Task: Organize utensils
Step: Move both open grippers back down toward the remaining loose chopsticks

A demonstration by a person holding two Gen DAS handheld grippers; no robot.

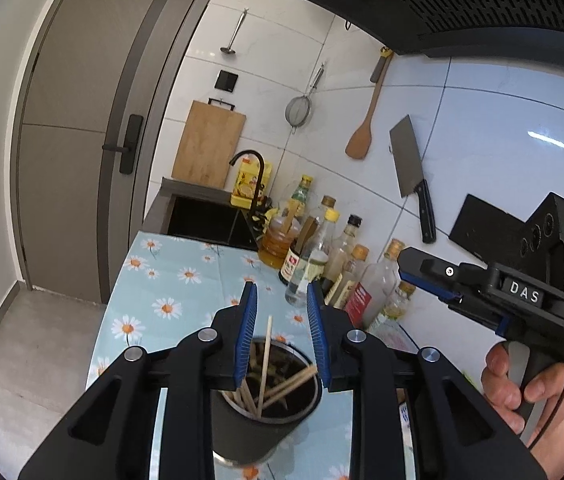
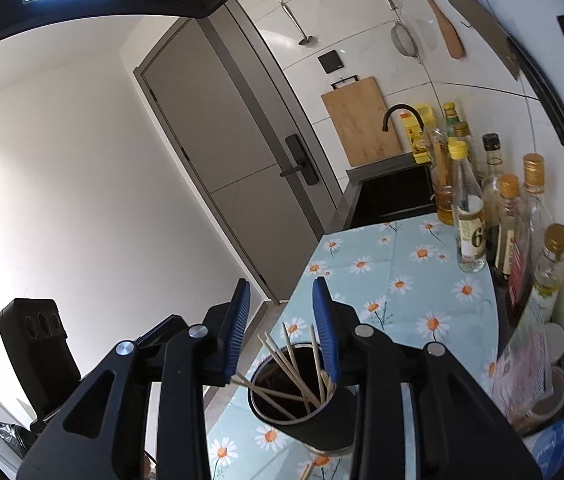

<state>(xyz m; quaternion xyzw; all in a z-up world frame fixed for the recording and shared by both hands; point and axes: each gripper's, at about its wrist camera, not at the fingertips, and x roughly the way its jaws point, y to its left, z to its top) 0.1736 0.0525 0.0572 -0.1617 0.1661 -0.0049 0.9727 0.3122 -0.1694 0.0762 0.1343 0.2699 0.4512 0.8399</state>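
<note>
Chopsticks (image 2: 288,364) in one holder (image 2: 306,412), two grippers (image 1: 282,320) (image 2: 282,316)

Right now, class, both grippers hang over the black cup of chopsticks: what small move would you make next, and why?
Probably lower the left gripper and close on the upright chopstick. Its jaws are open with nothing between the pads, and that stick rises between them above the cup. The right gripper is open and empty too. Several chopsticks lean crosswise over the rim, so they look untidy.
</note>
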